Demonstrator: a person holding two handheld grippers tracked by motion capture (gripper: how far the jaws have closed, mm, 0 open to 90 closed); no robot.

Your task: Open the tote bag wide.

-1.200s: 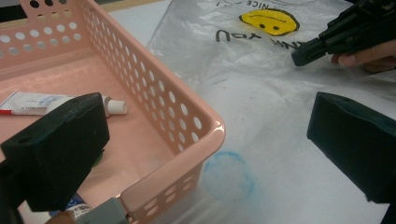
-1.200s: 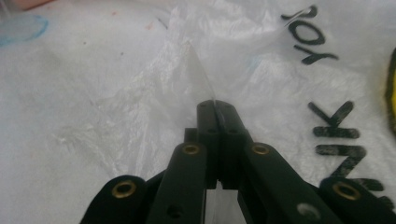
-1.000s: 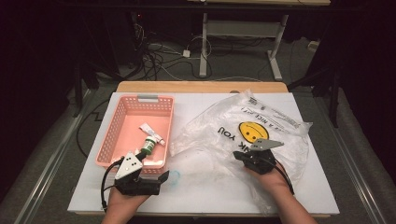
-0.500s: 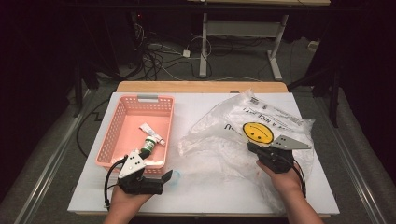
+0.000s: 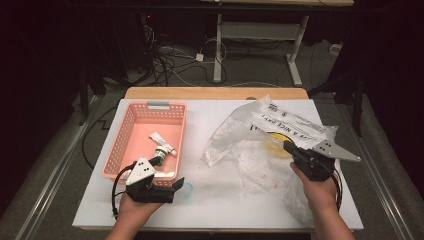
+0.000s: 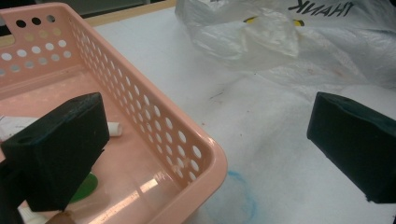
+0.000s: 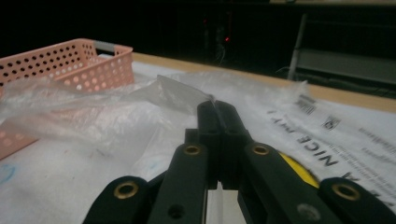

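A clear plastic bag [image 5: 260, 150] with a yellow smiley and black print lies crumpled on the right half of the white table. My right gripper [image 5: 287, 146] is shut on a fold of the plastic bag [image 7: 93, 116] and holds it raised off the table; in the right gripper view the film runs off the tip of the closed right gripper [image 7: 215, 109]. My left gripper [image 5: 179, 184] is open at the near right corner of the pink basket [image 5: 125, 145]. In the left gripper view the left gripper [image 6: 205, 112] has one jaw over the basket [image 6: 205, 154] and the other over the table.
Inside the basket lie a white tube [image 5: 162, 141] and a small green-capped bottle [image 5: 160, 154]. A faint blue ring [image 6: 238, 196] marks the table just beside the basket's corner. Behind the table are a wooden edge, cables and desk legs on a dark floor.
My right gripper has moved right and upward with the bag, pulling the film up and bunching it. The left gripper has stayed at the basket's corner.
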